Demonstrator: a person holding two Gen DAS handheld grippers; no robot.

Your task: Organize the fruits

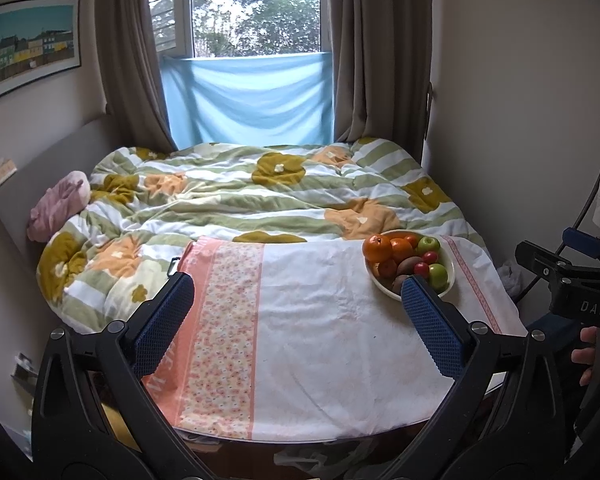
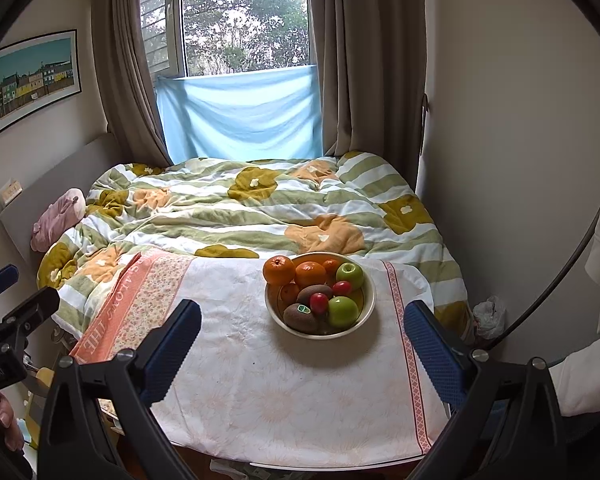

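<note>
Both claws spread wide, empty: left claw (image 1: 300,300), right claw (image 2: 302,330). Bowl (image 2: 370,300) of fruit (image 2: 342,312) on the cloth-covered desk (image 2: 260,380), frame centre; bed (image 2: 240,208) behind.

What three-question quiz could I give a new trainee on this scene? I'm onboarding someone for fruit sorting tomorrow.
1. True or false: the left hand-held gripper holds a fruit.
2. Multiple choice: the kiwi with a green sticker lies where? A) on the quilt B) in the bowl C) on the tablecloth
3. Fill in: the bowl holds ___ green apples.

Key: 1 false, both grippers, including the right hand-held gripper, are open and empty. 2 B. 3 two, the other green apple sits farther back.
</note>
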